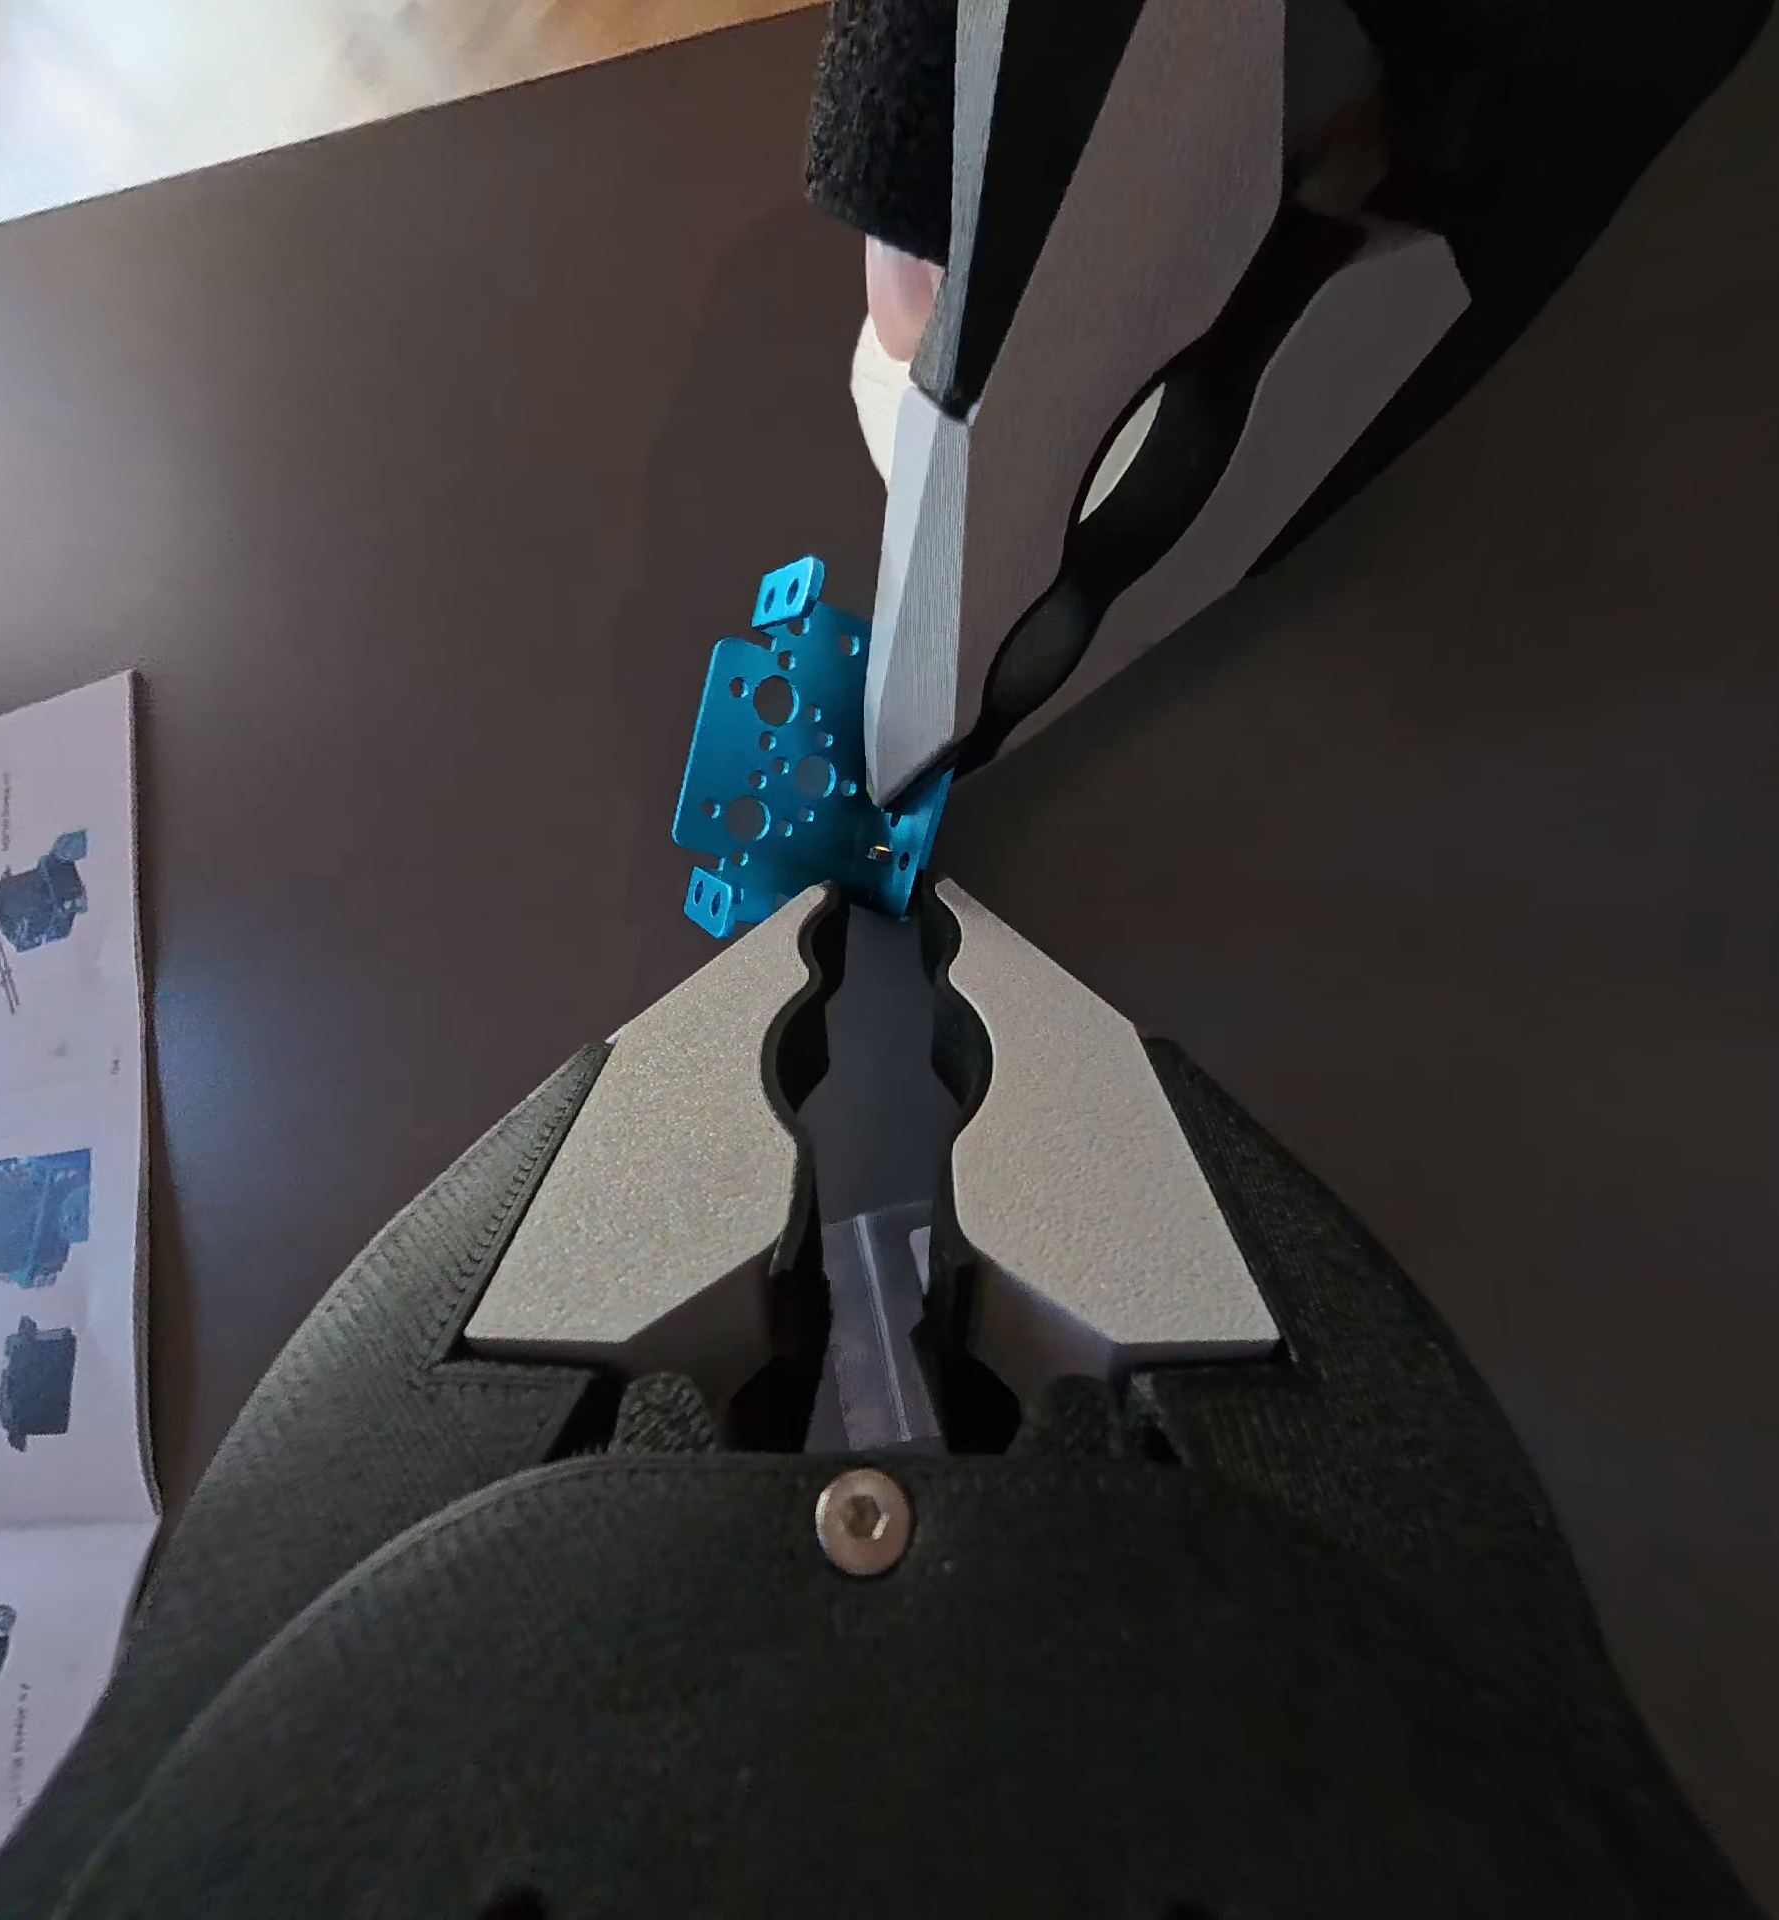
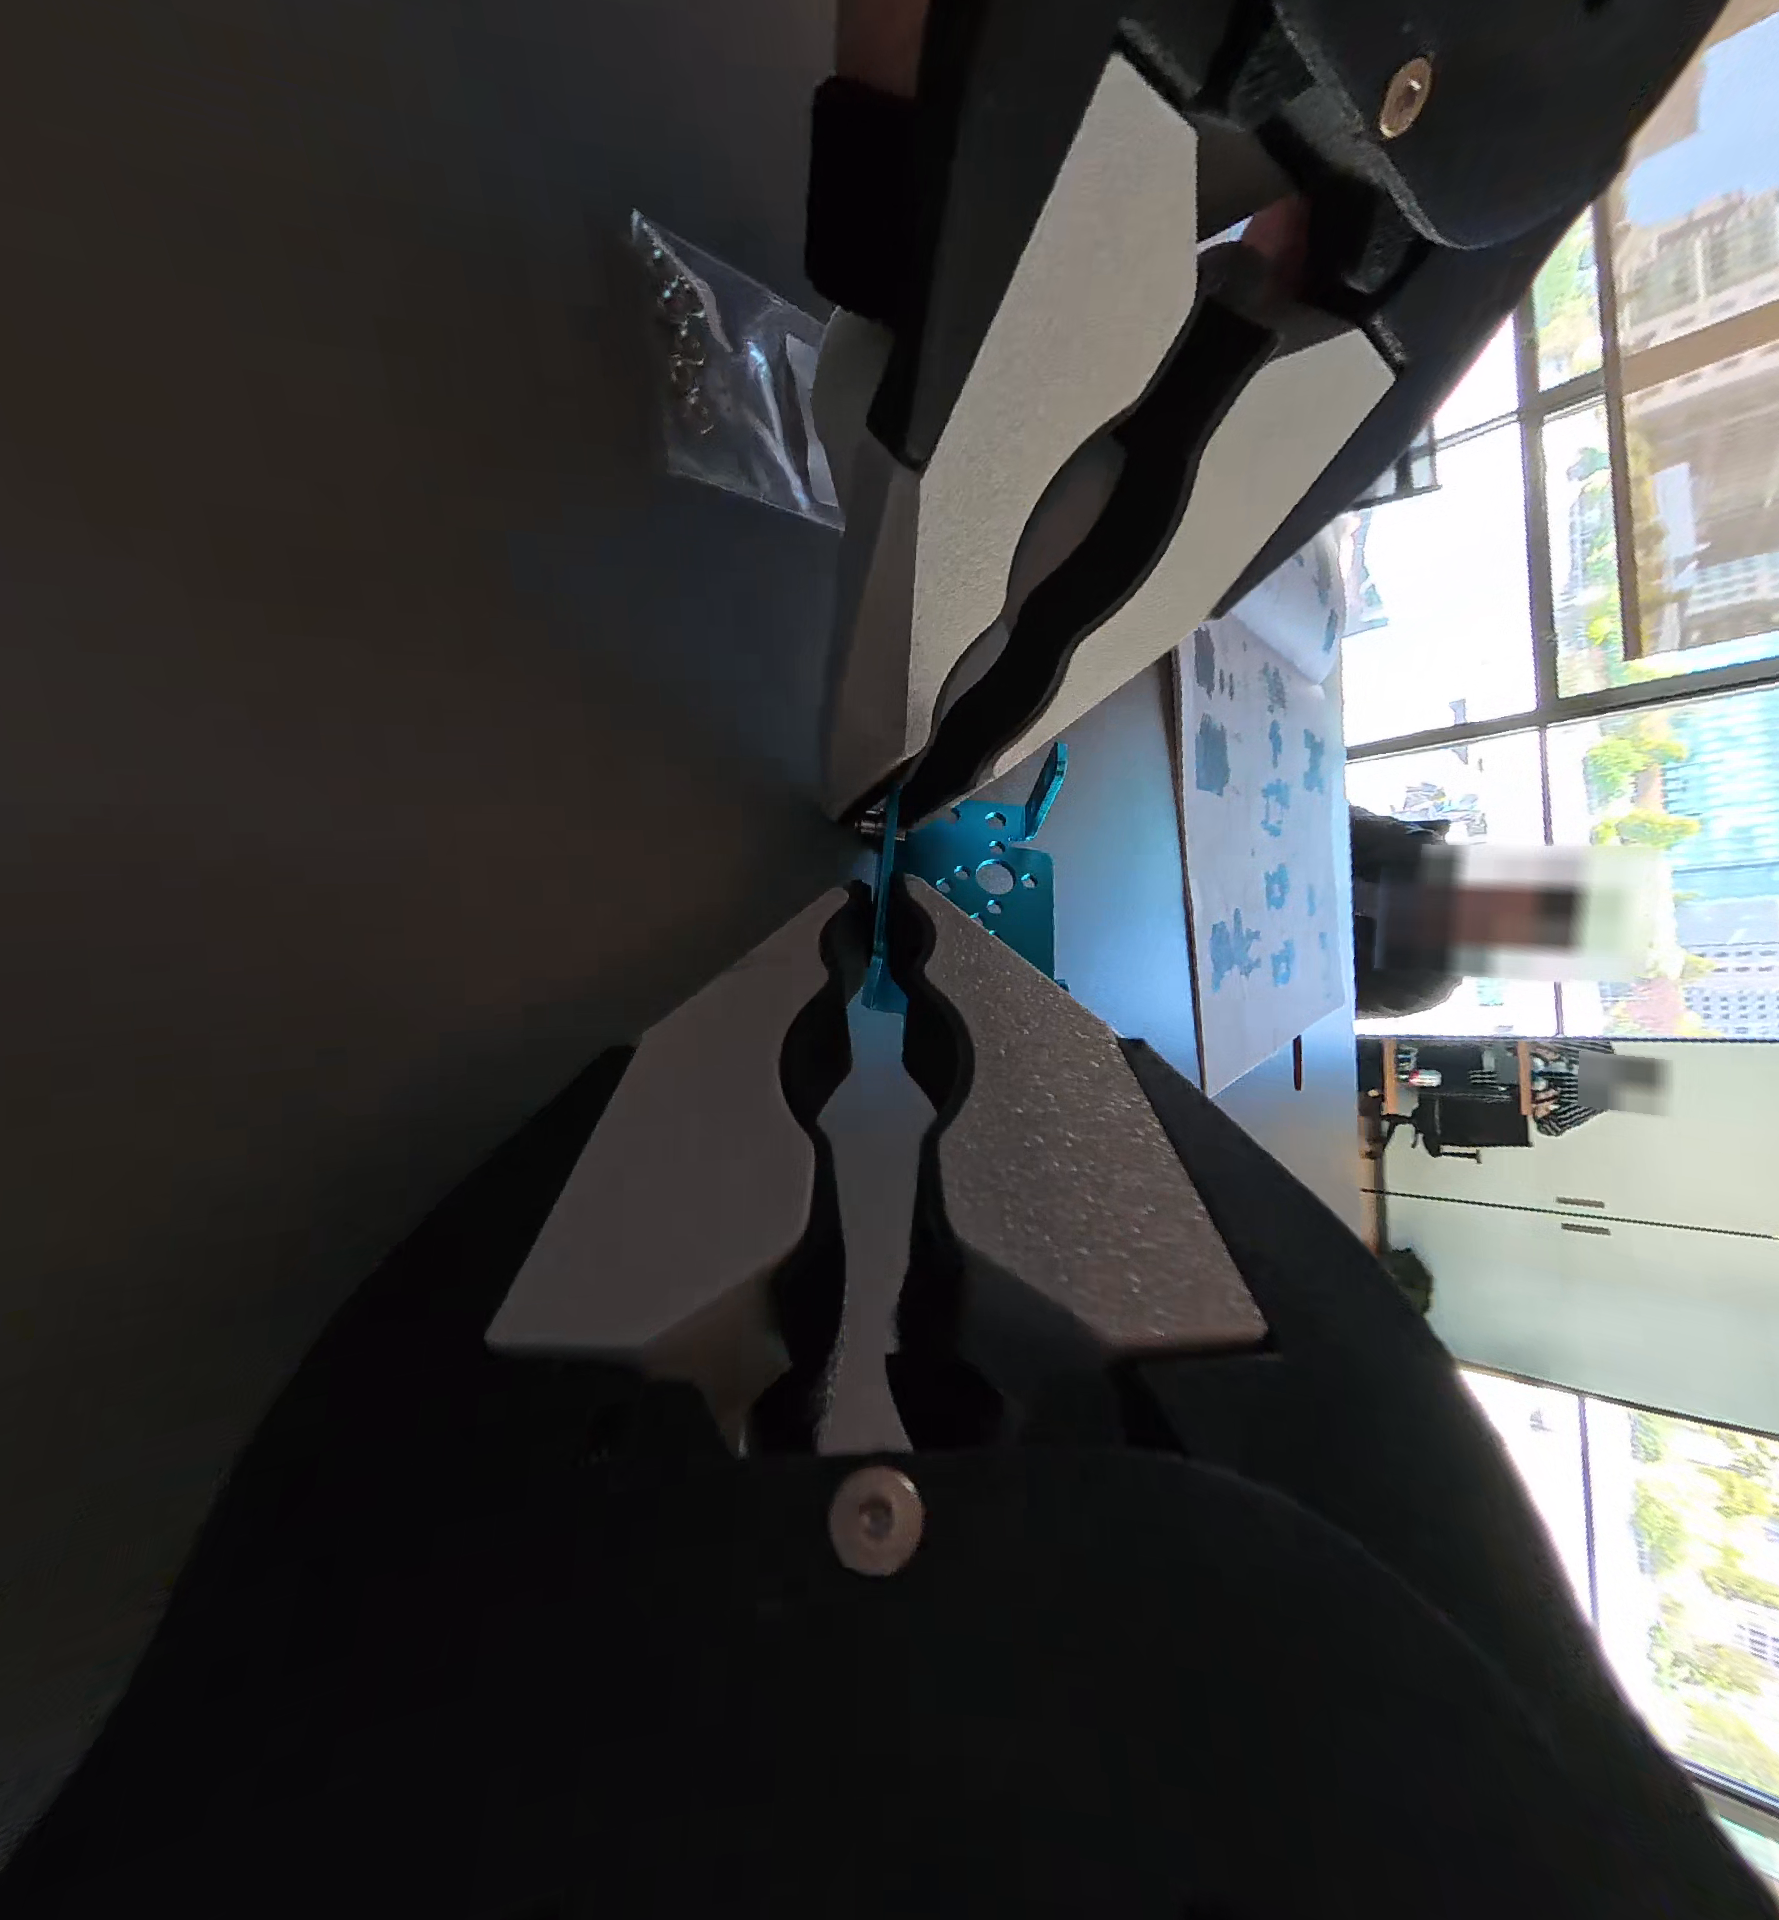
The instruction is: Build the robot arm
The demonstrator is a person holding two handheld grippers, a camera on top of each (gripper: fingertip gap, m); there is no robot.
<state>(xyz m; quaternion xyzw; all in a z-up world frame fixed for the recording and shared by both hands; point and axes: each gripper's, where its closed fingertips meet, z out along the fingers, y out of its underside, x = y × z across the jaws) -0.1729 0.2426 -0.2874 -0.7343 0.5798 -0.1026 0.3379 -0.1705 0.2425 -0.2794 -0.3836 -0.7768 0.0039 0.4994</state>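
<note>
Above the dark tabletop (image 1: 397, 499), my left gripper (image 1: 883, 896) and right gripper (image 2: 877, 896) each pinch the perforated blue metal bracket (image 1: 776, 748); I judge steady, level holding best.

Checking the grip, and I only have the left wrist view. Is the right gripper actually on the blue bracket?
Observer: Yes, the right wrist view shows the blue bracket edge-on between the jaws of the right gripper.
Operator: Any loose hardware nearby?
Observer: A clear plastic bag of screws lies on the table beyond the left gripper.
Operator: Anything at my tips?
Observer: A small silver stud pokes from the bracket's edge there.
</note>
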